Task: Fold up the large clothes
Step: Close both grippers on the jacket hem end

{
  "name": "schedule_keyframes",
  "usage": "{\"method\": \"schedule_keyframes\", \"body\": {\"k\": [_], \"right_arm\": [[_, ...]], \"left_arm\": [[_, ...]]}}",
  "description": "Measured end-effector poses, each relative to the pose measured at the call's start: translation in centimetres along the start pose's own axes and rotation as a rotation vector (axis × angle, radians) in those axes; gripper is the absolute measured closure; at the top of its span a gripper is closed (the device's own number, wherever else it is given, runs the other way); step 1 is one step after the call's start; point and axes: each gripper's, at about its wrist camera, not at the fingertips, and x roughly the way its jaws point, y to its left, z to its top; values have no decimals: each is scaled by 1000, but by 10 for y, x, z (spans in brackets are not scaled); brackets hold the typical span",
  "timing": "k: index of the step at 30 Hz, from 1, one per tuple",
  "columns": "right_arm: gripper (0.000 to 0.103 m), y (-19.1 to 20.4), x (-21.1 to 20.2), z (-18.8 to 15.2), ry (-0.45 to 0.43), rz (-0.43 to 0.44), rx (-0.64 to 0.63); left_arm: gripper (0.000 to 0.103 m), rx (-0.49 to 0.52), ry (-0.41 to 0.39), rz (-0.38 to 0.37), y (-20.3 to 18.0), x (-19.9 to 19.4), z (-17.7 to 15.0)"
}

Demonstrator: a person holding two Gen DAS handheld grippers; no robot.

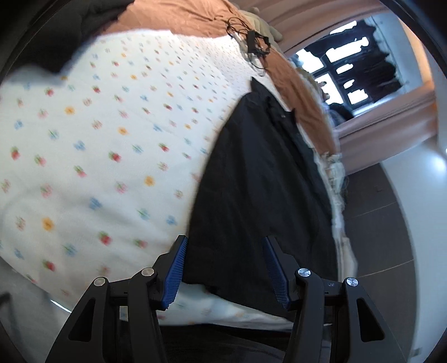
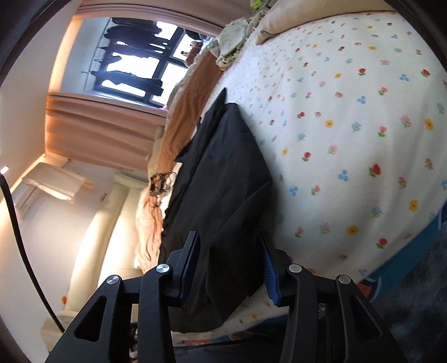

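Note:
A black garment (image 1: 257, 167) lies as a long folded strip on the bed's white flowered blanket (image 1: 111, 139), close to the bed's side edge. My left gripper (image 1: 225, 238) is open at the strip's near end, with the cloth showing between its blue pads (image 1: 176, 268) but not pinched. In the right wrist view the same black garment (image 2: 220, 173) runs away from my right gripper (image 2: 227, 234). That gripper's jaws stand apart over the near end, with cloth in the gap and no pad pressing on it. The flowered blanket (image 2: 349, 139) spreads out beside it.
A brown sheet (image 1: 181, 16) with black cables (image 1: 251, 42) on it lies beyond the blanket. Past the bed edge are dark floor tiles (image 1: 377, 223), a window (image 2: 134, 64) and a curtain (image 2: 97, 125). A pillow (image 2: 293, 19) sits at the bed's far end.

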Motion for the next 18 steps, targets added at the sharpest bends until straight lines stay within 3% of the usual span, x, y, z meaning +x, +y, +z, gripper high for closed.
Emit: {"method": "schedule_keyframes", "body": {"k": [2, 6, 11, 12, 14, 15, 16, 18], "right_arm": [[59, 0, 4, 1, -1, 4, -11], [59, -7, 12, 1, 2, -39, -1], [59, -8, 17, 2, -1, -24, 19], [59, -7, 19, 2, 4, -24, 18], [60, -3, 22, 2, 6, -36, 7], [70, -3, 22, 2, 4, -46, 3], [73, -3, 21, 2, 5, -48, 9], [74, -5, 14, 2, -11, -33, 23]], "left_arm": [[47, 19, -4, -43, -6, -2, -3], [47, 58, -6, 18, -10, 5, -6], [50, 33, -28, 10, -4, 18, -7], [53, 42, -32, 20, -6, 20, -5], [74, 57, -26, 57, -10, 26, -4], [82, 57, -26, 75, -11, 27, -3], [96, 54, -30, 93, -10, 27, -3], [98, 42, -48, 96, -8, 23, -4]]}}
